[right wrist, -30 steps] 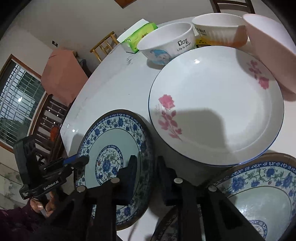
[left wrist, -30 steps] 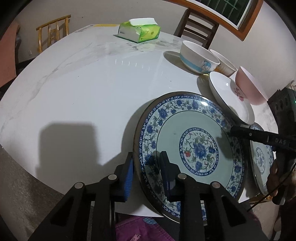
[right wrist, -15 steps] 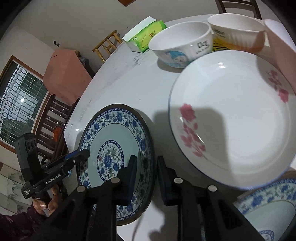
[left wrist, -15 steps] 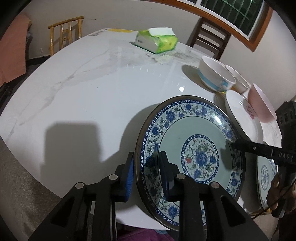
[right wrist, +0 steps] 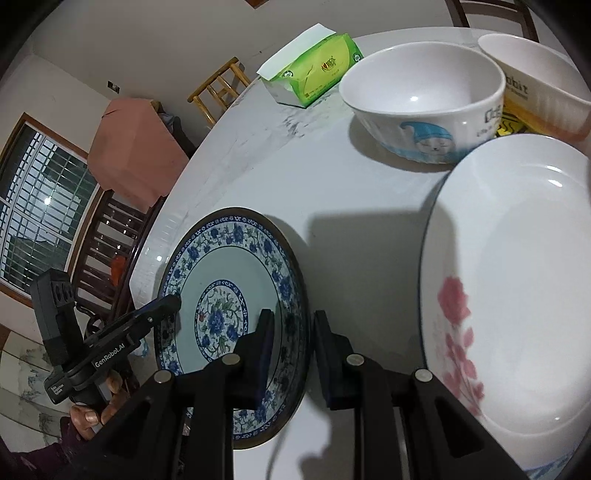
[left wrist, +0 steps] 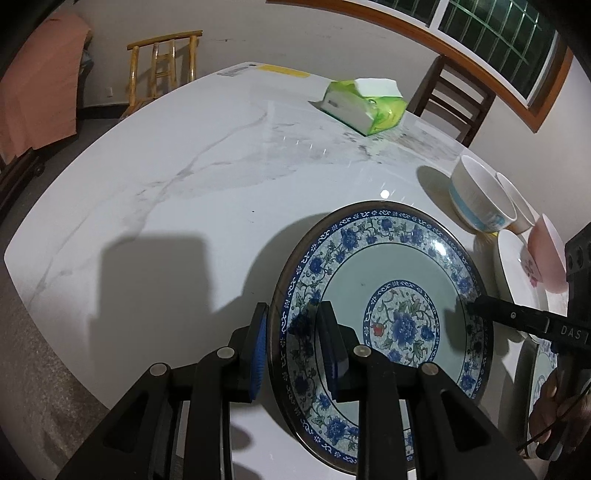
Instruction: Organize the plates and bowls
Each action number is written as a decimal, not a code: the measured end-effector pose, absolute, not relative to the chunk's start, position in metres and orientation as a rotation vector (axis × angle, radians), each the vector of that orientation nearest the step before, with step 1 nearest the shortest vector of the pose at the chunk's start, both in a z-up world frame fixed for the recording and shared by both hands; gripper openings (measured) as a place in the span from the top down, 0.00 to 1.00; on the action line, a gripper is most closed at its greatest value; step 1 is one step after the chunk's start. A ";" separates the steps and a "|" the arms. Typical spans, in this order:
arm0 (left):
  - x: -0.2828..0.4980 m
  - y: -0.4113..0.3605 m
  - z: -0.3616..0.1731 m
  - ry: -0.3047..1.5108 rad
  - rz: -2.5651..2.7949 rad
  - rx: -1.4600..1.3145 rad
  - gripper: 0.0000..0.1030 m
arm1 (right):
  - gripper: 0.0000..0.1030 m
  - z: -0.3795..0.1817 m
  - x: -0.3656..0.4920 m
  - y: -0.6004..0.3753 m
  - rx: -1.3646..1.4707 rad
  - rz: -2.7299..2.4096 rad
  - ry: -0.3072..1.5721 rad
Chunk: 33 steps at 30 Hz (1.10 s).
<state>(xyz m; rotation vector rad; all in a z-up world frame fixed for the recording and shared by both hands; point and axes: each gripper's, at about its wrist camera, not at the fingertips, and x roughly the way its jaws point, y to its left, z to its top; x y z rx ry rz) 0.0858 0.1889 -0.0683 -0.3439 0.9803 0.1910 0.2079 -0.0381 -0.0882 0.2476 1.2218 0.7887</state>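
White marble-look table [left wrist: 207, 192] filled most of both views, w/ a wooden chair [left wrist: 162, 70] and a barred window [left wrist: 480, 33] behind it. Blue floral plate [left wrist: 384, 306] sat tilted near the table's front edge, gripped from two sides: left gripper [left wrist: 291, 343] was clamped on its near rim, one blue pad under the rim and the other on the patterned face; right gripper [right wrist: 291, 347] was clamped on the opposite rim the same way, one finger over the face, one outside. Right of that plate in the right wrist view lay a white plate w/ pink roses [right wrist: 517, 295], just beside but apart from the blue one. Behind it stood a white bowl w/ a blue cartoon [right wrist: 424, 107], touching a cream bowl [right wrist: 535, 81]. Pink bowl [left wrist: 546, 258] rested on the rose plate's far side. Green tissue pack [left wrist: 365, 107] lay well apart, further back on the table. Part of a 2nd blue-patterned plate [left wrist: 537, 373] showed at the left view's right edge, mostly hidden.
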 end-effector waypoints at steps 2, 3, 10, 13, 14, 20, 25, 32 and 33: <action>0.088 0.191 -0.071 0.987 0.193 -0.351 0.77 | 0.79 -0.088 0.208 -0.039 0.246 0.788 1.223; 0.089 0.191 -0.072 0.990 0.194 -0.353 0.77 | 0.79 -0.089 0.208 -0.039 0.243 0.787 1.223; 0.089 0.194 -0.074 0.978 0.218 -0.347 0.77 | 0.79 -0.086 0.205 -0.037 0.210 0.761 1.201; 0.087 0.192 -0.069 0.951 0.245 -0.324 0.44 | 0.79 -0.078 0.203 -0.043 0.207 0.736 1.163; 0.084 0.192 -0.067 0.935 0.269 -0.313 0.33 | 0.79 -0.076 0.203 -0.047 0.219 0.736 1.156; 0.074 0.185 -0.049 0.874 0.308 -0.268 0.32 | 0.78 -0.047 0.169 -0.104 0.335 0.752 1.058; 0.060 0.149 -0.026 0.842 0.204 -0.212 0.27 | 0.66 -0.020 0.112 -0.198 0.421 0.711 0.970; 0.054 0.052 -0.007 0.901 -0.079 -0.099 0.16 | 0.63 -0.015 0.049 -0.327 0.391 0.454 0.943; 0.057 0.039 -0.009 0.920 -0.121 -0.099 0.16 | 0.63 -0.021 0.045 -0.341 0.419 0.431 0.951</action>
